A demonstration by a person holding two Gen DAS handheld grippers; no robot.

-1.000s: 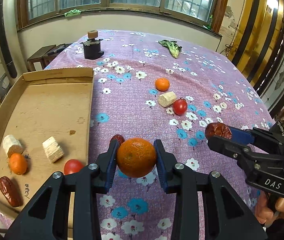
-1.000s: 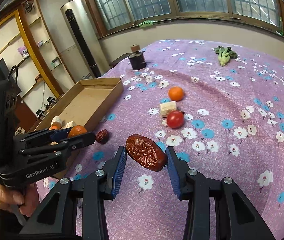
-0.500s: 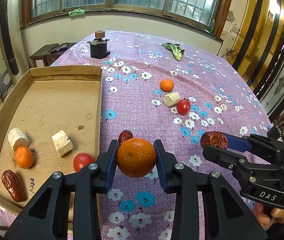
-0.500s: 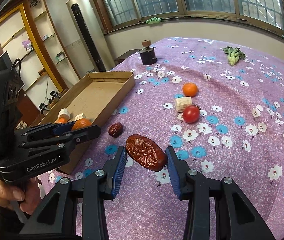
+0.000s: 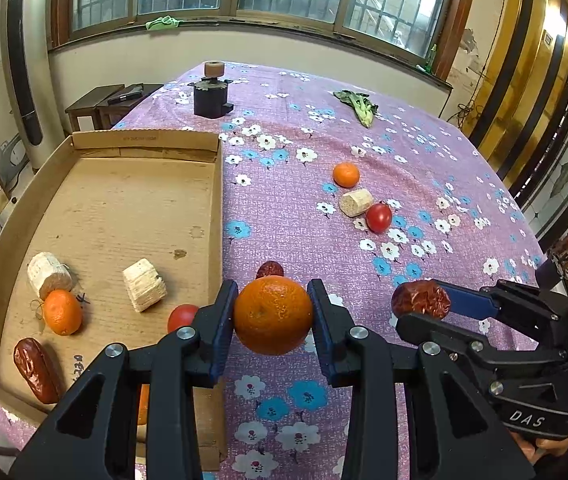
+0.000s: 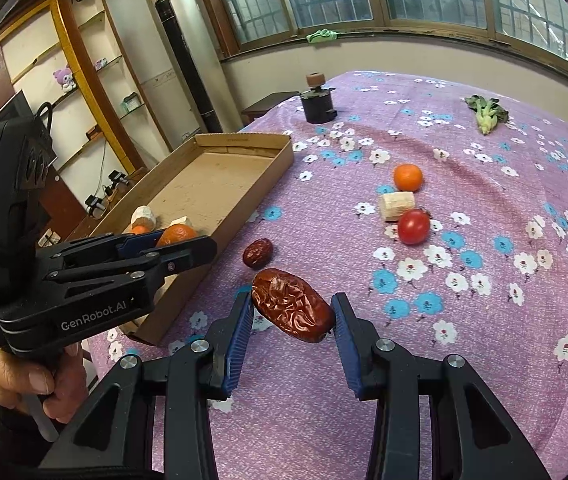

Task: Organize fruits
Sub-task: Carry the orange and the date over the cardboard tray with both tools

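My left gripper (image 5: pixel 272 314) is shut on an orange mandarin (image 5: pixel 272 314), held above the tablecloth just right of the cardboard tray (image 5: pixel 215 184). My right gripper (image 6: pixel 292 310) is shut on a wrinkled red date (image 6: pixel 292 310), to the right of the left one. The tray holds a mandarin (image 5: pixel 62 312), a tomato (image 5: pixel 181 317), a date (image 5: pixel 35 369) and two pale corn pieces (image 5: pixel 143 285). On the cloth lie a small date (image 6: pixel 257 252), a tomato (image 6: pixel 413 226), a corn piece (image 6: pixel 396 206) and a mandarin (image 6: pixel 408 177).
A black device with a cork-like top (image 5: pixel 211 96) stands at the far end of the floral purple cloth, and a leafy green (image 5: pixel 358 104) lies at the far right. A hand (image 6: pixel 31 384) grips the left tool. Shelves and a tall appliance stand beyond the table's left edge.
Both grippers have drifted left toward the tray with their fruit still held; more of the tray's floor shows in the left wrist view.
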